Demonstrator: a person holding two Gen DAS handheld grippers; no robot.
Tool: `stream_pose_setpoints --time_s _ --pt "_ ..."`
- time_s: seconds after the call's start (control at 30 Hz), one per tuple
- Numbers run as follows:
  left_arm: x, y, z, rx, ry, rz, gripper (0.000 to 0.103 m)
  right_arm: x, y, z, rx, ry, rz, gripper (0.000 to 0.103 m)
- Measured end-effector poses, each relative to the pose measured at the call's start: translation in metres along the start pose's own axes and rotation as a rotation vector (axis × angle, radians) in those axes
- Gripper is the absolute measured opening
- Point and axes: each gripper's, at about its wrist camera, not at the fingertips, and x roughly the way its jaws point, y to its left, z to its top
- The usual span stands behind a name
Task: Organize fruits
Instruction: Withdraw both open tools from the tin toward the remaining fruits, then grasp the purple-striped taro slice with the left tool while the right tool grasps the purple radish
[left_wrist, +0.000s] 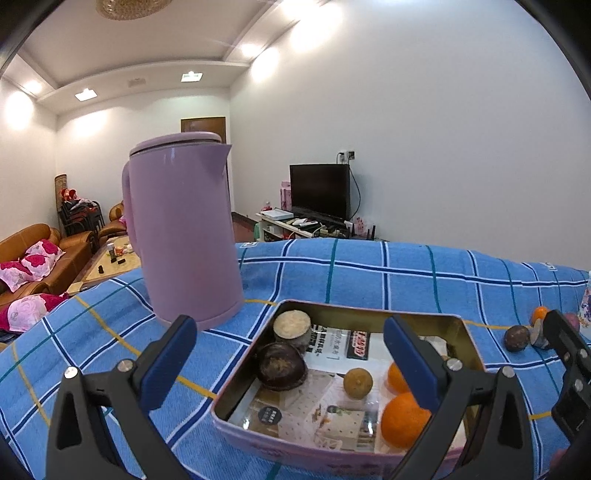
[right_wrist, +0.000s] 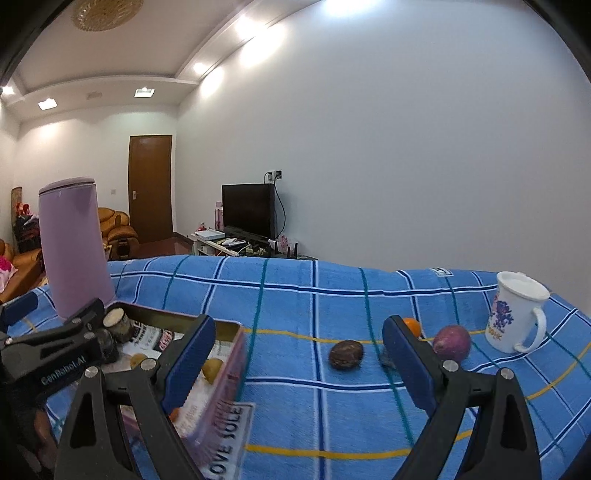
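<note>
Nearest my lens, the left claw (left_wrist: 291, 365) hangs with its jaws wide apart and empty over the tin (left_wrist: 369, 318), which already holds two oranges (left_wrist: 404, 419), a dark passion fruit (left_wrist: 281, 365) and a small yellowish fruit (left_wrist: 357, 383); I judge the tin is the collecting place; my right claw (right_wrist: 297, 363), likewise spread and holding nothing, faces the loose fruit on the desk (right_wrist: 295, 299): a dark one (right_wrist: 346, 355), a purple one (right_wrist: 452, 343), a small orange (right_wrist: 412, 326) behind, perhaps partly hidden; the mug (right_wrist: 517, 314) stands just beyond.
</note>
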Motion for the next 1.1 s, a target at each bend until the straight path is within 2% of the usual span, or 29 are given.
stream_pose_setpoints --time_s 0.17,0.37,0.57,0.87,1.1 --pt "-0.013 -0.012 -0.005 0.023 0.007 -0.031 0.103 -0.009 -0.021 -0.003 -0.019 0.007 -0.008 0.093" --pt "-0.026 -0.039 -0.011 0.096 0.012 -0.069 0.103 -0.02 -0.054 -0.007 -0.041 0.023 -0.022 0.093" --pt "-0.036 -0.067 -0.015 0.14 0.032 -0.121 0.103 -0.026 -0.101 -0.012 -0.035 0.07 -0.06 0.093" --pt "-0.049 -0.12 -0.019 0.188 0.082 -0.227 0.103 -0.013 -0.169 -0.021 0.035 0.197 -0.114 0.093" --pt "-0.044 -0.167 -0.014 0.169 0.189 -0.301 0.103 0.022 -0.197 -0.028 0.058 0.352 -0.057 0.093"
